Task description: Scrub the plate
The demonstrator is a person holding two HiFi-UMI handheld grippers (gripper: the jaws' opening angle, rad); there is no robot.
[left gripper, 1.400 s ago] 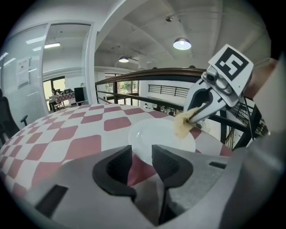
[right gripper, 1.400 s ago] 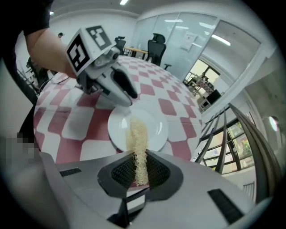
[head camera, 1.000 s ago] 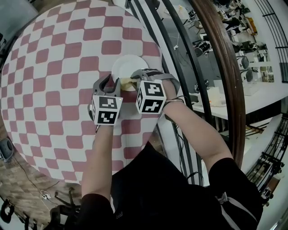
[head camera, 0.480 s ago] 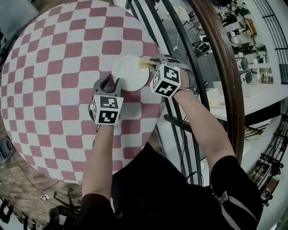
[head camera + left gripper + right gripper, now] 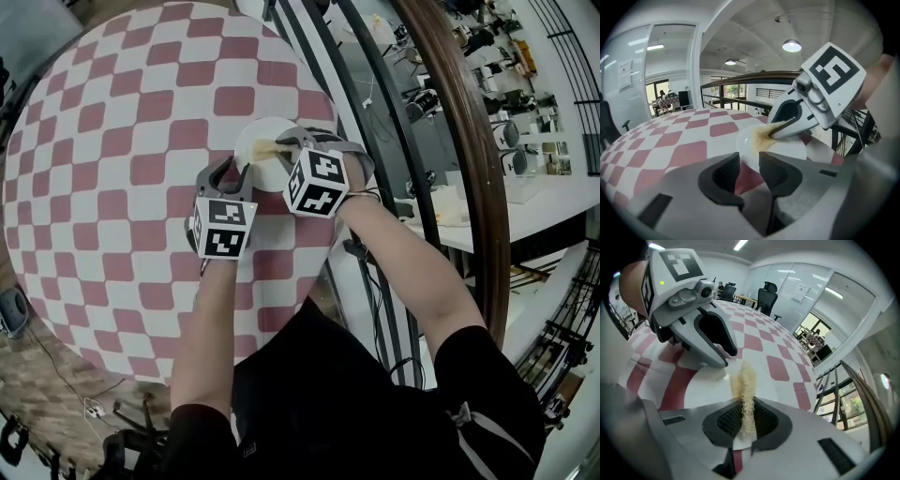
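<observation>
Checked tablecloth (image 5: 112,187) bore the white plate (image 5: 258,134) near the table's edge, beside a curved handrail (image 5: 473,159). Your left gripper (image 5: 232,170) pinched the plate's near rim and stood just ahead of the scrubber (image 5: 744,380). Your right gripper (image 5: 281,148) was clamped on that scrubber, whose long axis ran out along the jaws, tip on the plate.

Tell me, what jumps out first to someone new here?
The red-and-white checkered table fills the head view. Near its right edge sits a white plate; the left gripper pinches its rim while the right gripper holds a pale fibrous scrubber against it.
</observation>
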